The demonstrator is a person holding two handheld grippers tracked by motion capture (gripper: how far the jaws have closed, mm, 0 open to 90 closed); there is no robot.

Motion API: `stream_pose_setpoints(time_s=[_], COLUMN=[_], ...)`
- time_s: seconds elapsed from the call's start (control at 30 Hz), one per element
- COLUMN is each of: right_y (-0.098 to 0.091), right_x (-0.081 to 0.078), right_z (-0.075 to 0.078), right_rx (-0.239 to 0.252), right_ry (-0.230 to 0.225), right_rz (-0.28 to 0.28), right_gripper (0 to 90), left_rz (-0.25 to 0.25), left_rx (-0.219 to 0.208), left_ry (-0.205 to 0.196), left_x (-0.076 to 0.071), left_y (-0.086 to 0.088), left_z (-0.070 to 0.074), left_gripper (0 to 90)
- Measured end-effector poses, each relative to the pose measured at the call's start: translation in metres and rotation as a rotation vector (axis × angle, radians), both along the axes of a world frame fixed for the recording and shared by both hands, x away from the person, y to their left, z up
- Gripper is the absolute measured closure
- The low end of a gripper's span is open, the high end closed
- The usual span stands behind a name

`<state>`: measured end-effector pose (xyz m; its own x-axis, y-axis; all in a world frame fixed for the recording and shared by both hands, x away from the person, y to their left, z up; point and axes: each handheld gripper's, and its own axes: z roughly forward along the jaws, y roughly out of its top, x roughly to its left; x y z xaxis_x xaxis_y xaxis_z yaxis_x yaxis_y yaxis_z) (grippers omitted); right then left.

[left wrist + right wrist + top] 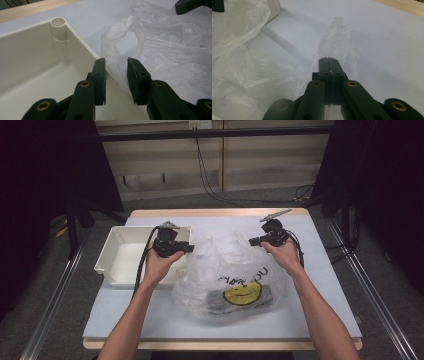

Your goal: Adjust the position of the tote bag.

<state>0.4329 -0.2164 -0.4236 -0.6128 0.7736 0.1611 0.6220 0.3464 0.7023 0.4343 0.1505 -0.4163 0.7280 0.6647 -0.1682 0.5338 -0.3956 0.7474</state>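
Note:
A clear plastic bag [227, 280] with a yellow smiley print [242, 292] lies on the table, with a grey item inside it. My left gripper [189, 248] is at the bag's left handle. In the left gripper view its jaws [116, 62] stand apart with that handle's film [112, 40] between them, and the pads are not pressing on it. My right gripper [252, 240] is at the right handle. In the right gripper view its jaws [329, 59] are shut on the handle [338, 35], which sticks up past the tips.
A white plastic tray [107, 252] sits at the table's left, under and beside my left hand; its wall [37, 50] is close to the left jaw. The light table top [320, 285] has wooden edges. Dark curtains and cables lie beyond the table.

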Motion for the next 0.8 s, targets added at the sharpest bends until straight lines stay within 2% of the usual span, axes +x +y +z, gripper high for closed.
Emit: stream_pose_setpoints(time_s=[0.03,0.07,0.17,0.3,0.37,0.4,0.53,0.63,0.8], right_y=[0.000,-0.001,-0.004,-0.007,-0.008,-0.008,-0.012,-0.017,-0.027], right_x=[-0.001,-0.001,-0.002,-0.005,-0.006,-0.007,-0.011,-0.016,-0.027], right_z=[0.002,0.002,0.007,0.010,0.012,0.013,0.019,0.024,0.033], right_rx=[0.003,0.015,0.031,0.046,0.052,0.059,0.073,0.087,0.132], right_ry=[-0.009,-0.014,-0.028,-0.036,-0.045,-0.046,-0.057,-0.076,-0.113], right_rz=[-0.001,0.003,-0.003,-0.003,-0.003,-0.002,0.011,0.014,0.004], right_gripper=[90.0,90.0,90.0,90.0,90.0,90.0,90.0,90.0,90.0], left_rz=[0.010,-0.009,0.000,-0.023,-0.017,-0.014,-0.030,-0.042,-0.054], left_rx=[-0.015,0.014,-0.006,-0.005,-0.004,-0.021,-0.045,-0.089,-0.144], left_ry=[0.001,-0.008,-0.022,-0.034,-0.038,-0.041,-0.047,-0.057,-0.109], left_x=[-0.001,-0.001,-0.003,-0.004,-0.004,-0.005,-0.008,-0.013,-0.025], left_y=[-0.001,-0.001,0.001,0.002,0.003,0.003,0.005,0.008,0.013], left_z=[-0.001,-0.001,0.002,0.004,0.005,0.006,0.008,0.011,0.023], left_gripper=[72.1,73.9,80.5,88.5,90.0,90.0,90.0,90.0,90.0])
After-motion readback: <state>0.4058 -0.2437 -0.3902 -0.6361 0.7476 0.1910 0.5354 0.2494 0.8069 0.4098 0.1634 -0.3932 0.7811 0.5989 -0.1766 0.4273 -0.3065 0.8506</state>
